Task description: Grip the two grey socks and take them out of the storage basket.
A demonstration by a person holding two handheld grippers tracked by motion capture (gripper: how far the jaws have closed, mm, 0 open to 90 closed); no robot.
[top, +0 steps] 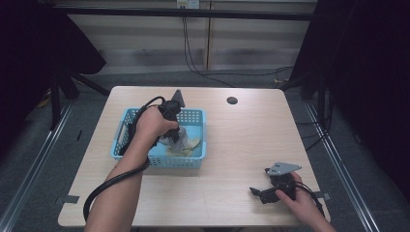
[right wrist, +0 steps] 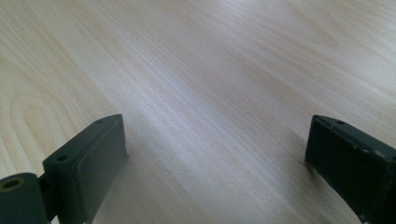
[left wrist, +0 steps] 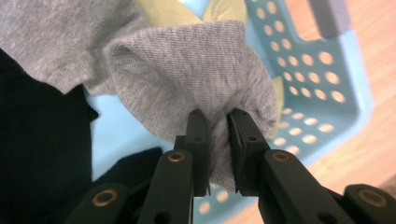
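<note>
My left gripper (left wrist: 217, 116) is shut on a fold of grey knit cloth (left wrist: 196, 70), which hangs above the light blue perforated basket (left wrist: 322, 70). From above, the left gripper (top: 173, 136) points down into the basket (top: 193, 161) with the grey cloth (top: 180, 140) bunched under it. Yellow-green fabric (top: 192, 145) lies in the basket beside the grey piece, and a dark garment (left wrist: 42, 140) shows at the left. My right gripper (top: 255, 192) rests low over the wooden table near its front right corner, jaws wide apart with only bare wood (right wrist: 210, 93) between them.
A round cable hole (top: 232, 100) sits in the table's far edge. The table (top: 251, 140) is light wood. Black cables trail from both grippers, and dark stands flank the table on both sides.
</note>
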